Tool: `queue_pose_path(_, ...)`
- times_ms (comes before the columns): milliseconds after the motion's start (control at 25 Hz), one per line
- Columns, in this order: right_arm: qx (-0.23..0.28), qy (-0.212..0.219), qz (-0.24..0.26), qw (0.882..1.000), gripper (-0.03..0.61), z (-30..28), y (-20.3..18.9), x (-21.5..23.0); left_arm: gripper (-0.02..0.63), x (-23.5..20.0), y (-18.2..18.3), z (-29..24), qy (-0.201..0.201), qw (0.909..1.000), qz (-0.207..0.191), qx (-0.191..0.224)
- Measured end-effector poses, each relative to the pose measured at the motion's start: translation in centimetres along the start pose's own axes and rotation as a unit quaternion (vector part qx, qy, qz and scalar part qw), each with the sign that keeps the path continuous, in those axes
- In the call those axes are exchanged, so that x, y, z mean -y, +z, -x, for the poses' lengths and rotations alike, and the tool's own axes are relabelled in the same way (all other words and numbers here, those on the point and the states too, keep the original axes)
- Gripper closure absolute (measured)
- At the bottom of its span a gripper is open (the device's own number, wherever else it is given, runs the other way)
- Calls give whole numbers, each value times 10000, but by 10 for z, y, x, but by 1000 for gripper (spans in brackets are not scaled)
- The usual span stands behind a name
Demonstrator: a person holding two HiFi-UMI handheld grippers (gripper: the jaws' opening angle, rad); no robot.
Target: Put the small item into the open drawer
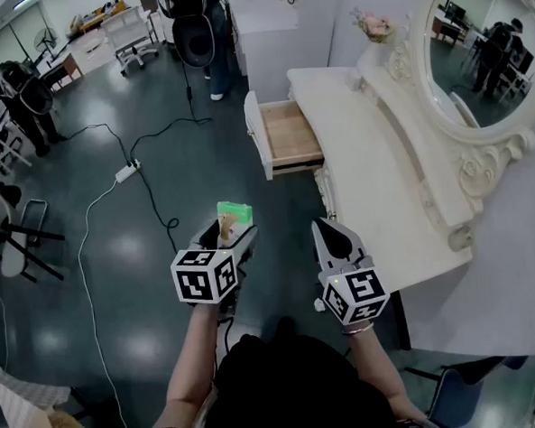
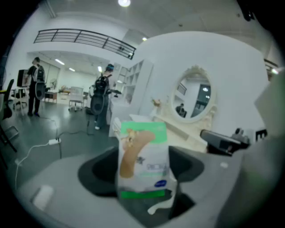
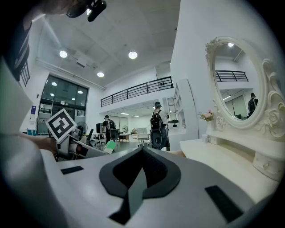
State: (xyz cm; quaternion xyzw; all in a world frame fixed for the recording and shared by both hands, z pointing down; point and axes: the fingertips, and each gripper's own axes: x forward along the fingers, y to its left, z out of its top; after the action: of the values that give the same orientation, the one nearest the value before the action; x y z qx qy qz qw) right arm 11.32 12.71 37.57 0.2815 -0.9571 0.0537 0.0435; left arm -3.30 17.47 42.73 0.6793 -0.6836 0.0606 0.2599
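A small green-and-white packet with a plaster pictured on it stands upright between the jaws of my left gripper, which is shut on it. From the head view the packet sticks out of the left gripper above the dark floor, short of the open wooden drawer in the white dressing table. My right gripper hangs beside the table's front edge, its jaws shut and empty. The right gripper view also catches the packet off to the left.
An oval mirror stands on the table's back. A cable with a power strip runs across the floor. A chair and a person are at the far left, and another person with a backpack is beyond the drawer.
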Motion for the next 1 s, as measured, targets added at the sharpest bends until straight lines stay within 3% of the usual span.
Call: queue_pose_path(1000,34,90,-407,9991,574,-13,-7,11,262,-6,3,-22,109,9999,-83,-92)
